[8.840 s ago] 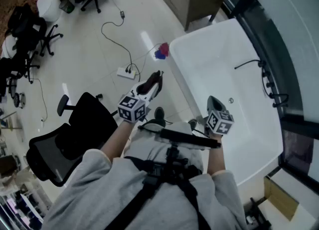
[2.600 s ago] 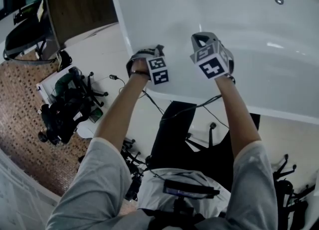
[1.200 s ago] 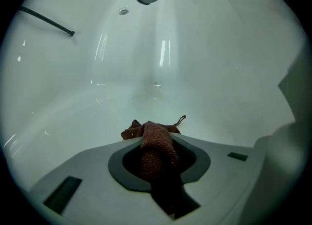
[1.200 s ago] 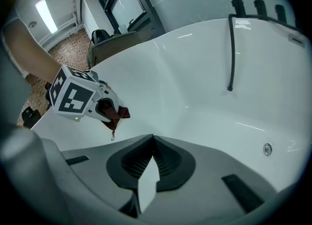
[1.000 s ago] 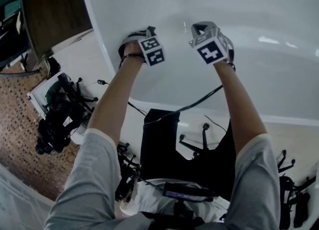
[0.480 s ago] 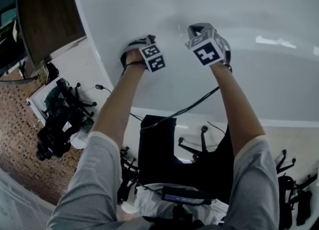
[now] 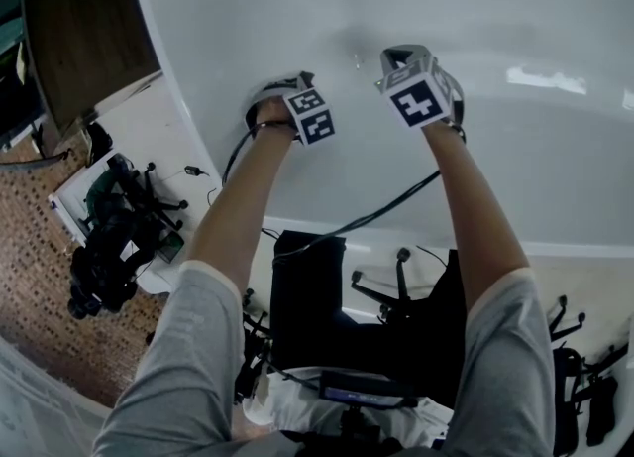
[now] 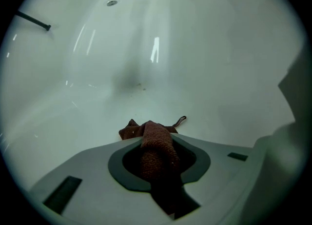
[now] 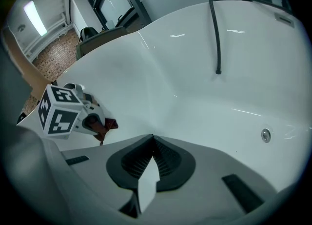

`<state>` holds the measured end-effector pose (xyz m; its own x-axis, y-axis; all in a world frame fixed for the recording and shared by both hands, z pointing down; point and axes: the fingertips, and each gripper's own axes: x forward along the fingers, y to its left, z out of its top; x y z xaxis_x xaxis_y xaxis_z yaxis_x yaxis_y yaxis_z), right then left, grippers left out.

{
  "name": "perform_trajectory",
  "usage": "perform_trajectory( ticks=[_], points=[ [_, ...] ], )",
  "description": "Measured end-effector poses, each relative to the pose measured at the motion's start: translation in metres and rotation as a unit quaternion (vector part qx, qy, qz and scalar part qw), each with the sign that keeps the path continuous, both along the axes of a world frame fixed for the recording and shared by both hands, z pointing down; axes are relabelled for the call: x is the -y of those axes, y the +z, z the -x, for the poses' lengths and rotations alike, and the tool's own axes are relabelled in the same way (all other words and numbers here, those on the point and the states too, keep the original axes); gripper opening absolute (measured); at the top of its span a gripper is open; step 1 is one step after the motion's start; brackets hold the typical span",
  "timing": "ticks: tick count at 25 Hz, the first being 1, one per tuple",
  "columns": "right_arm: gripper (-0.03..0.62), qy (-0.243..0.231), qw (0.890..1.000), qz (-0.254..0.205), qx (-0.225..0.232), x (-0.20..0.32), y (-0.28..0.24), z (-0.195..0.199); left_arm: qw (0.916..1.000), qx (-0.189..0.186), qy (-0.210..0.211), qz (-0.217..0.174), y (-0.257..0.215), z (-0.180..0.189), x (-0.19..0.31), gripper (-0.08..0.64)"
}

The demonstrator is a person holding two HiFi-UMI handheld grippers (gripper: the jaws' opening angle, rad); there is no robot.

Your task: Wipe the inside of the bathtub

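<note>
Mid-frame in the head view, the left gripper's [image 8: 157, 140] fingers clamp a brown cloth [image 8: 152, 130] near the tub [image 7: 555, 138] wall. The right gripper's [image 9: 152, 141] fingers are closed, empty. Wiping seems barely begun.

A wooden cabinet [image 7: 87, 44] stands near what seem black chairs [image 7: 111, 247].

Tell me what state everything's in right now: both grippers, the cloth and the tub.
Left gripper: shut on the cloth.
Right gripper: shut, holding nothing.
Cloth: bunched, clamped in the left jaws, one end sticking out in front.
Tub: no water visible inside.
</note>
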<state>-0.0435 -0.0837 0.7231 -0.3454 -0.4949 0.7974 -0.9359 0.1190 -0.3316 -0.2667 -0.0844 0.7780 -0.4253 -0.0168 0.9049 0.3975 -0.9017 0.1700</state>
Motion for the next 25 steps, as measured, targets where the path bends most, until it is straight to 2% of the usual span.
perform_trajectory(
  ticks=[3, 5, 11, 17, 20, 23, 25],
  points=[
    [0.006, -0.003, 1.0, 0.002, 0.003, -0.001, 0.001, 0.003, 0.9996, 0.02, 0.003, 0.019, 0.004, 0.013, -0.02, 0.098],
    [0.005, -0.003, 1.0, 0.007, 0.004, 0.001, 0.006, 0.004, 0.9997, 0.017, -0.001, 0.018, 0.007, 0.011, -0.015, 0.098],
    [0.005, -0.004, 1.0, 0.012, 0.004, 0.003, 0.018, 0.008, 0.9996, -0.016, 0.009, -0.022, 0.023, -0.017, 0.027, 0.098],
    [0.006, -0.003, 1.0, 0.022, 0.008, -0.002, 0.033, 0.004, 0.9985, -0.016, 0.028, -0.044, 0.033, -0.043, 0.058, 0.098],
    [0.006, 0.003, 1.0, 0.027, 0.014, -0.003, 0.038, 0.002, 0.9995, -0.01, 0.02, -0.02, 0.038, -0.035, 0.037, 0.098],
    [0.005, 0.008, 1.0, 0.014, 0.006, 0.005, 0.028, -0.002, 0.9997, 0.017, 0.008, 0.017, 0.04, -0.015, 0.005, 0.098],
    [0.005, 0.008, 1.0, 0.006, 0.003, 0.008, 0.024, -0.006, 0.9992, 0.027, 0.009, 0.027, 0.04, -0.008, -0.005, 0.098]
  ],
)
